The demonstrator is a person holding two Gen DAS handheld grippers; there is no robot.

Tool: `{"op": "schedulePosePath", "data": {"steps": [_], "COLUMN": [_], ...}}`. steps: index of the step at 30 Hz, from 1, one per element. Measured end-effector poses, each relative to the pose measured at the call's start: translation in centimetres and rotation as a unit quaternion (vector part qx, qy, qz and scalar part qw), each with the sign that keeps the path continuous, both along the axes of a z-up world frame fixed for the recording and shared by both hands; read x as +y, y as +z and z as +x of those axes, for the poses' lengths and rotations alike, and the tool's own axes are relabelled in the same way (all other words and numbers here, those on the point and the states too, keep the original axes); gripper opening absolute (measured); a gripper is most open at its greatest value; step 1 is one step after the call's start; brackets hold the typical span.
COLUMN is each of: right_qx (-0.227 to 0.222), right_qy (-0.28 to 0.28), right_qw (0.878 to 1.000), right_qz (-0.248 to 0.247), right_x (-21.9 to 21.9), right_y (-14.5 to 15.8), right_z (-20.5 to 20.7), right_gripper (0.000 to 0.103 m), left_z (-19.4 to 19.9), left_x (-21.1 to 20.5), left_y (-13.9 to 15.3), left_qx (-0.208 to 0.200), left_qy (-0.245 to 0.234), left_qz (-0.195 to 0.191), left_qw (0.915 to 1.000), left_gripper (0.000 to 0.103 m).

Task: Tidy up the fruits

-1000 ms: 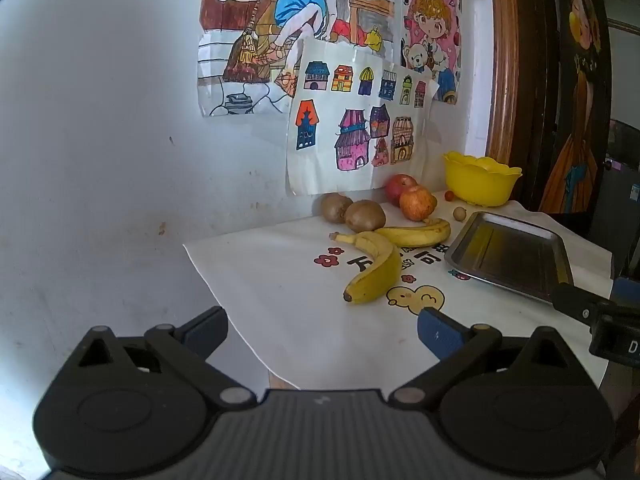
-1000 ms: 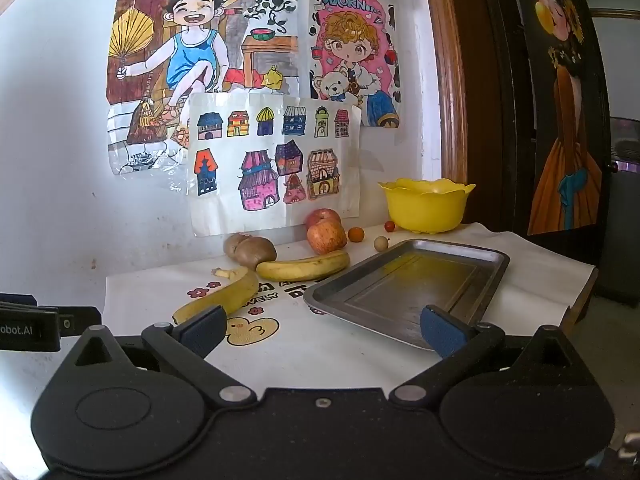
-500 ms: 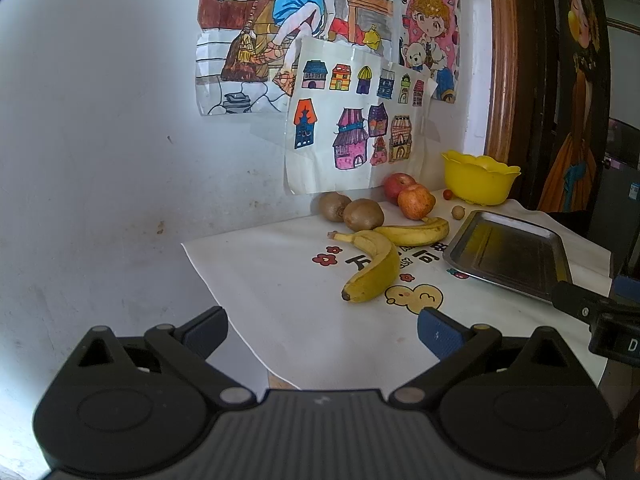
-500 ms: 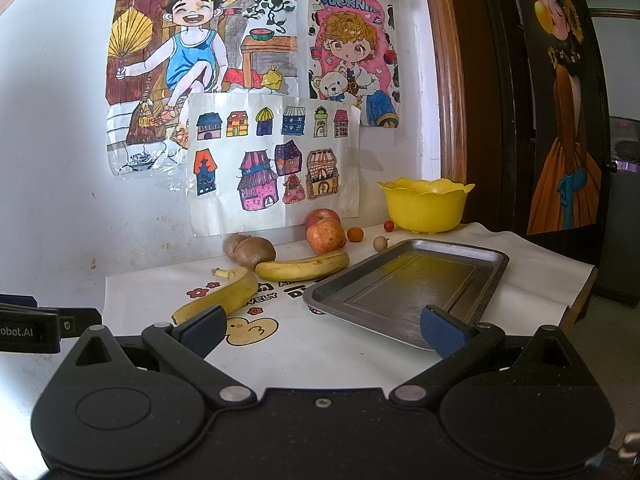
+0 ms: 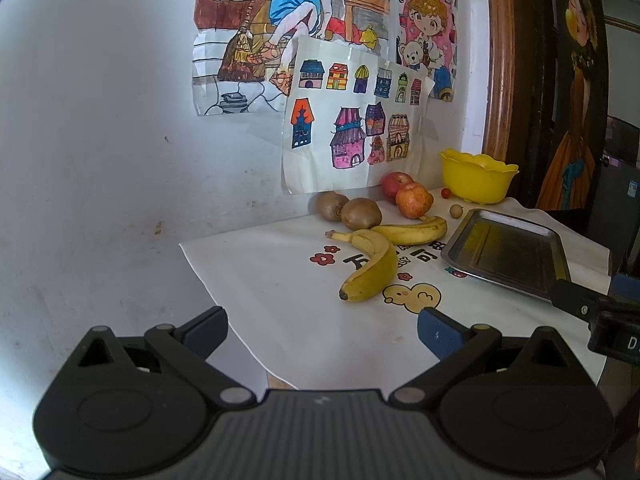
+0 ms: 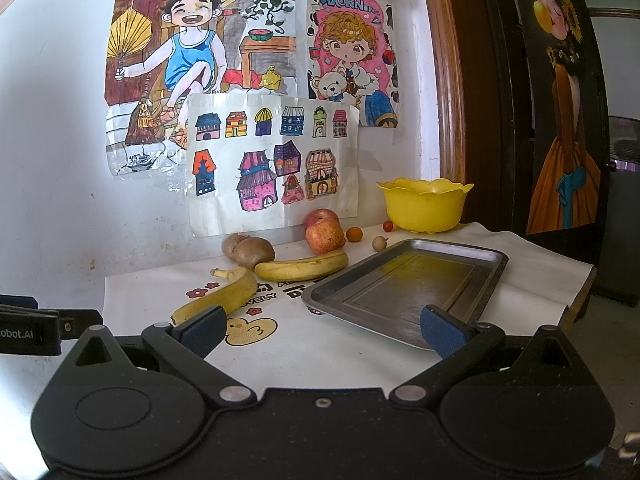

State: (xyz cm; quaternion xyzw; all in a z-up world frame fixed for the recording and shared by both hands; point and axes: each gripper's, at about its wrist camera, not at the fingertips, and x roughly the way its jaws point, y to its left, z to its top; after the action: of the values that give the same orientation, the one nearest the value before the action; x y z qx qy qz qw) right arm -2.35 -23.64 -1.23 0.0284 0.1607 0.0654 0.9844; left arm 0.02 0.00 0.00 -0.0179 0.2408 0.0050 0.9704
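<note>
Two bananas lie on the white cloth: a near one and a far one. Behind them sit two kiwis and two red apples. Small round fruits lie near a yellow bowl. A bare metal tray rests to the right. My left gripper is open, short of the near banana. My right gripper is open before the tray's near edge.
A white wall with taped colour drawings backs the table. A brown wooden door frame and a dark door with a painted figure stand at the right. The cloth's left edge and the table's right edge drop off.
Both grippers have barely moved; the left view has shifted slightly, and the fruits sit a touch higher in it. Nothing was grasped or let go.
</note>
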Motion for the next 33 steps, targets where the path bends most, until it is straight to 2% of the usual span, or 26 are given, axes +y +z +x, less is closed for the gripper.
{"op": "schedulePosePath", "data": {"steps": [33], "right_qx": [0.011], "right_qy": [0.000], "right_qw": [1.000], "right_qz": [-0.004], "right_x": [-0.2], "right_y": [-0.4], "right_z": [1.1], "right_gripper": [0.102], "left_z": [0.6], "left_x": [-0.6], "left_y": [-0.4], "left_qx": [0.009], "left_qy": [-0.002], "left_qz": [0.002], "left_qw": [1.0000], "left_gripper": [0.103]}}
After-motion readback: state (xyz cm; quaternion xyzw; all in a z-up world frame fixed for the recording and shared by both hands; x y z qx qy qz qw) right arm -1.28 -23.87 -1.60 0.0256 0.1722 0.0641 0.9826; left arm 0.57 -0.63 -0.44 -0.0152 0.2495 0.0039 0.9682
